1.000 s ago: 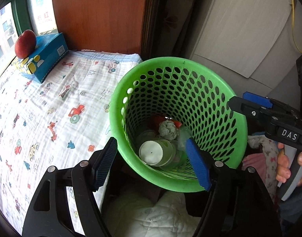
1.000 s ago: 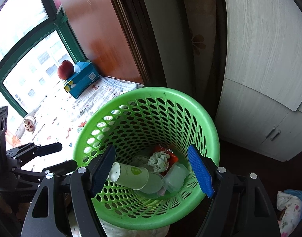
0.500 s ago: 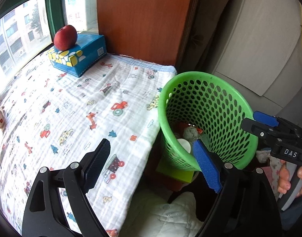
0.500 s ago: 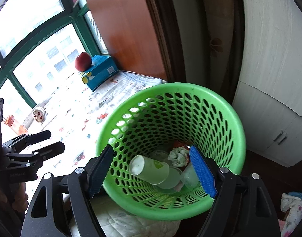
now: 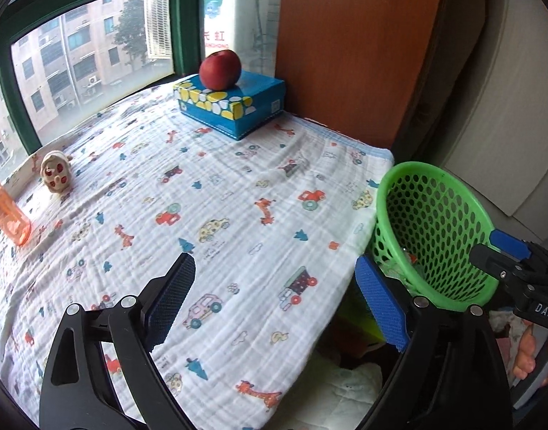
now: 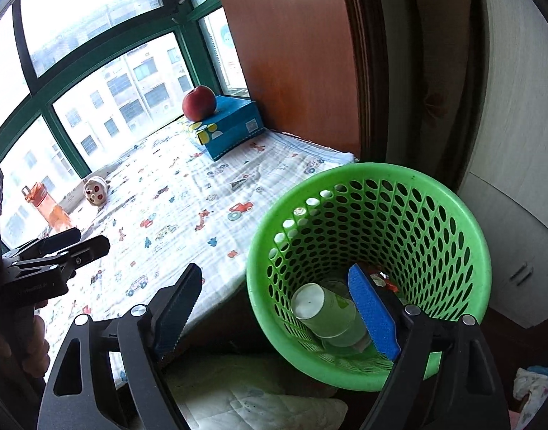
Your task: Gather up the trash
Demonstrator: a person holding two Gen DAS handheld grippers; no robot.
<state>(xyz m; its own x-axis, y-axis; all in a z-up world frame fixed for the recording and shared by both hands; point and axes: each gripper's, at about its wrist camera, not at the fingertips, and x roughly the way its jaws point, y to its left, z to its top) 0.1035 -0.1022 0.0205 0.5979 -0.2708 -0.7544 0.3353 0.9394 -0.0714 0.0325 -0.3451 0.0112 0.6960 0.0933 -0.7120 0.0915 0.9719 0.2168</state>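
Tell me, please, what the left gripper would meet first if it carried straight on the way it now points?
Most likely the printed blanket: the open left gripper looks down and across it, nothing between its fingers. The blue tissue box with the apple lies farther along, though depth is unclear.

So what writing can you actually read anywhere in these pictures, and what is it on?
"DAS": white letters on the black body of the right gripper.
"长虹": red characters on a sign outside the window; the Latin line beneath is too blurred to read.
Tissue box: a small code patch on its side, unreadable.
Paper cup: green print, no legible words.
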